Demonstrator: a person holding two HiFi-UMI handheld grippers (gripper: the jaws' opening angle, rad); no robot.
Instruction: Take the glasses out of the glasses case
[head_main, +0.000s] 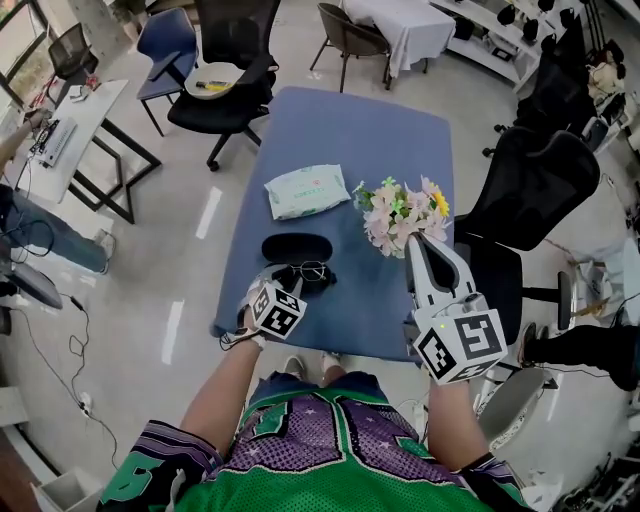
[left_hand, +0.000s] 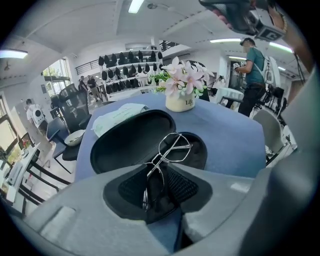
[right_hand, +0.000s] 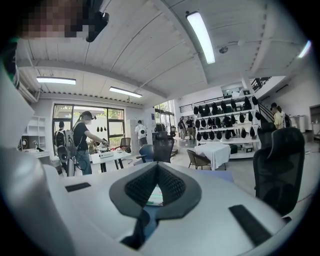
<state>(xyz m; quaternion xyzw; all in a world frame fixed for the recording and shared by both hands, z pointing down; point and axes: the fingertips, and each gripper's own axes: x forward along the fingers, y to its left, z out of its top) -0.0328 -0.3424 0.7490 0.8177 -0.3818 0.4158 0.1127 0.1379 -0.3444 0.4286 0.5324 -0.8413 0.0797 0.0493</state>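
The black glasses case (head_main: 296, 246) lies open on the blue table (head_main: 390, 130), its two shells side by side. In the left gripper view the case (left_hand: 130, 142) fills the middle. The thin metal-framed glasses (head_main: 312, 270) rest at the near shell. My left gripper (head_main: 290, 283) points down over them. Seen from my left gripper (left_hand: 159, 182), one lens of the glasses (left_hand: 172, 147) stands between the pads with a gap on each side; the jaws are open. My right gripper (head_main: 420, 245) hovers beside the flowers, its tips together and empty, as the right gripper (right_hand: 157, 172) view also shows.
A white pot of pink and yellow flowers (head_main: 400, 215) stands right of the case. A pack of wipes (head_main: 307, 190) lies behind it. Black office chairs (head_main: 530, 190) flank the table on the right and at the far left (head_main: 225, 75). People stand further off.
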